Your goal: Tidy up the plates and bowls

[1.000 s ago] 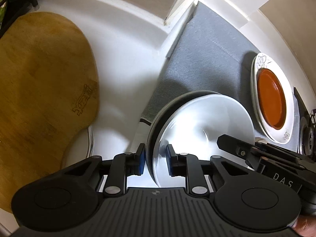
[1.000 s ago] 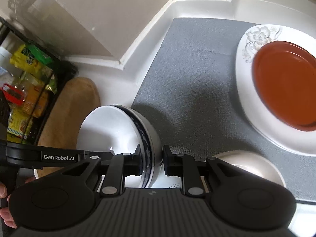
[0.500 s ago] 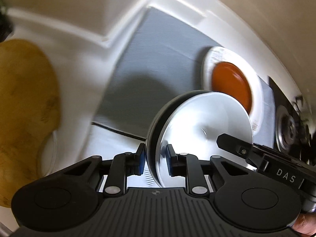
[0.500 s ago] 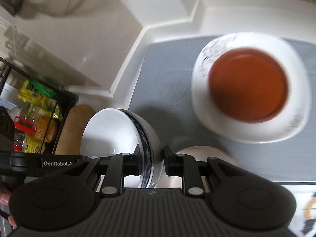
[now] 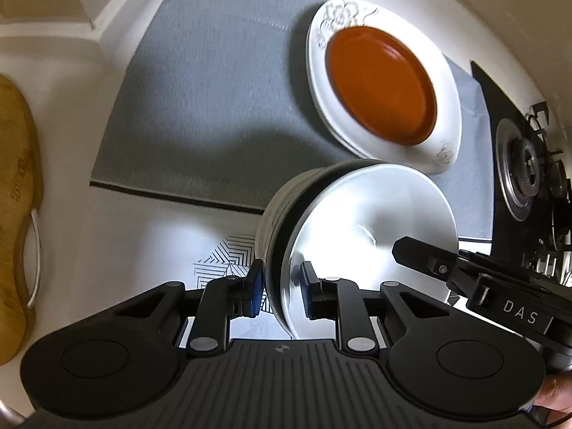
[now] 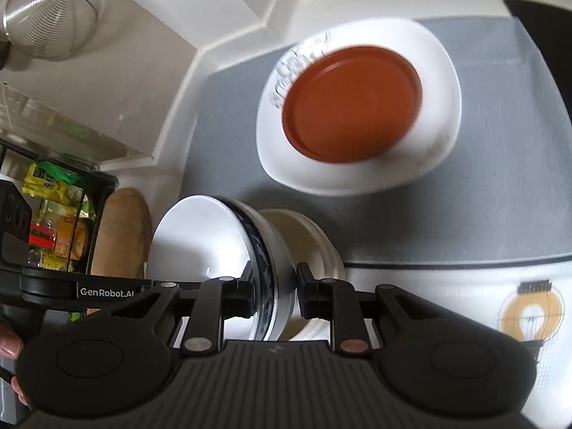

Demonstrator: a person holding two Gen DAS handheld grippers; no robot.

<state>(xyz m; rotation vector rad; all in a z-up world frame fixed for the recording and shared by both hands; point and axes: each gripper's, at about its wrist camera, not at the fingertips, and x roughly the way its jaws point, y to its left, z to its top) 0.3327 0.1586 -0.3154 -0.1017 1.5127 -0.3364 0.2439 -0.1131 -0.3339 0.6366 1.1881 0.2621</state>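
Both grippers hold one white bowl with a dark blue band [image 5: 368,221] by opposite sides of its rim, lifted above the counter. My left gripper [image 5: 280,287] is shut on its rim; my right gripper [image 6: 273,286] is shut on the other side of the bowl [image 6: 207,243]. A cream bowl [image 6: 304,239] sits on the counter just below and right of the held bowl. A brown plate [image 5: 380,84] lies on a white floral plate [image 5: 443,107] on the grey mat [image 5: 200,89]; both show in the right wrist view too, brown plate [image 6: 352,103] on white plate [image 6: 439,82].
A wooden cutting board [image 5: 16,193] lies at the left. A gas stove burner [image 5: 525,171] is at the right. A wire strainer [image 6: 50,10] hangs on the wall, and a black rack of packets [image 6: 57,221] stands at the left.
Both grippers have carried the bowl rightward and forward, from beside the cutting board toward the stacked plates; the cream bowl now sits right under it.
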